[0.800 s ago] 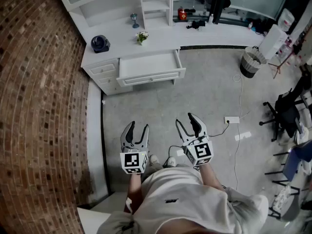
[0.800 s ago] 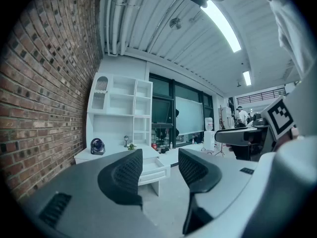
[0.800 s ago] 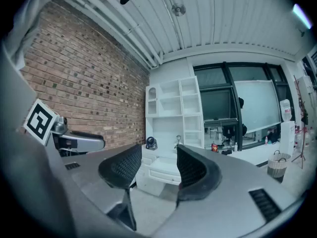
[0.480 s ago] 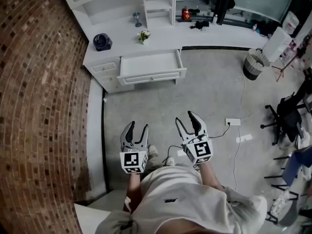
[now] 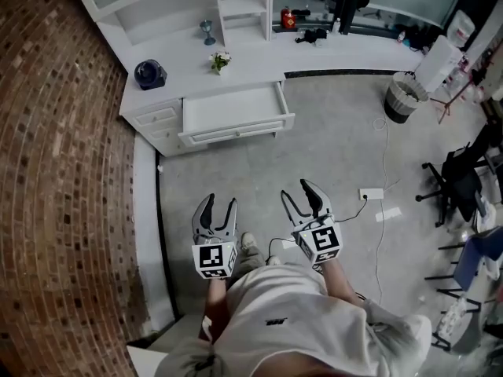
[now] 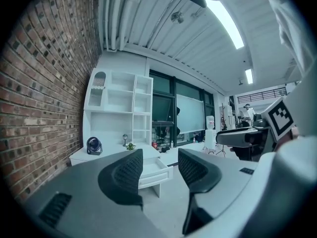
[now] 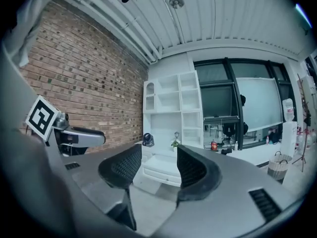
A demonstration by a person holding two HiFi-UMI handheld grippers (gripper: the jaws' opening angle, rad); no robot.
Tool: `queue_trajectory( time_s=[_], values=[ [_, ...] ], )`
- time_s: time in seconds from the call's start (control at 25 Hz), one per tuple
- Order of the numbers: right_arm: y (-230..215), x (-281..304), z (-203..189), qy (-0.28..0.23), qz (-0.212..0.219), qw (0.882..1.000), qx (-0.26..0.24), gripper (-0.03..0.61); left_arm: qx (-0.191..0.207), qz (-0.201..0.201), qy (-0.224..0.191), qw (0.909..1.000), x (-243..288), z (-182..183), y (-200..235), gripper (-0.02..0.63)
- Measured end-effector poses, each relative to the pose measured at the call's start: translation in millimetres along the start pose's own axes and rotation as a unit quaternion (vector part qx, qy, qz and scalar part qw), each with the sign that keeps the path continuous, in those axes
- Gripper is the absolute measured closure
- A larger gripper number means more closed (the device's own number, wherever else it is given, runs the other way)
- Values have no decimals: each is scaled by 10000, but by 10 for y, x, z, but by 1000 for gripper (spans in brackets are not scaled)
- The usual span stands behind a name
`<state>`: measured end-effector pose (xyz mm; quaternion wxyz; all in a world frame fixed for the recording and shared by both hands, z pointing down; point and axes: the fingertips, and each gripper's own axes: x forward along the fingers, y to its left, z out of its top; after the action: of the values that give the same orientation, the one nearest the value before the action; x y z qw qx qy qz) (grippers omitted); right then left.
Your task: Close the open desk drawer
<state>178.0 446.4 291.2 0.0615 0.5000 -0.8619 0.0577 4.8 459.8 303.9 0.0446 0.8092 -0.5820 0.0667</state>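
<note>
The left gripper [image 5: 221, 206] and the right gripper [image 5: 298, 195] hang at the person's waist, jaws spread with nothing between them, just as they were a moment ago. Across a stretch of floor [image 5: 236, 171], the drawer [image 5: 233, 110] stands pulled out from under the worktop [image 5: 185, 73], well apart from both grippers. In the last second the worktop has only slid a little to the left in the head view, so I judge that closing has not begun and the approach is still to come.

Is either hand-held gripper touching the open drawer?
Apart. Head view shows floor between the drawer and the left hand-held gripper and right hand-held gripper.
</note>
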Motion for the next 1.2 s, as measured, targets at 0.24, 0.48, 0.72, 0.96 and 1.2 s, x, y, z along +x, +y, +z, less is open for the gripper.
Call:
queue_trajectory(
  time_s=[0.24, 0.48, 0.72, 0.96, 1.2],
  values=[
    [37, 516, 11, 154, -35, 9998, -83, 352, -90, -48, 31, 9999, 336, -38, 439, 379],
    [158, 1005, 45, 291, -78, 9995, -112, 353, -144, -112, 56, 9998, 576, -52, 877, 379],
    [200, 1281, 100, 278, -173, 9993, -195, 352, -142, -187, -9, 9997, 725, -29, 1165, 380],
    [207, 1392, 71, 231, -178, 9993, -226, 353, -191, -169, -24, 9997, 805, -24, 1307, 382],
    [95, 1529, 53, 312, -180, 9992, -176, 353, -143, -180, 4, 9997, 986, -19, 1311, 383]
  ],
)
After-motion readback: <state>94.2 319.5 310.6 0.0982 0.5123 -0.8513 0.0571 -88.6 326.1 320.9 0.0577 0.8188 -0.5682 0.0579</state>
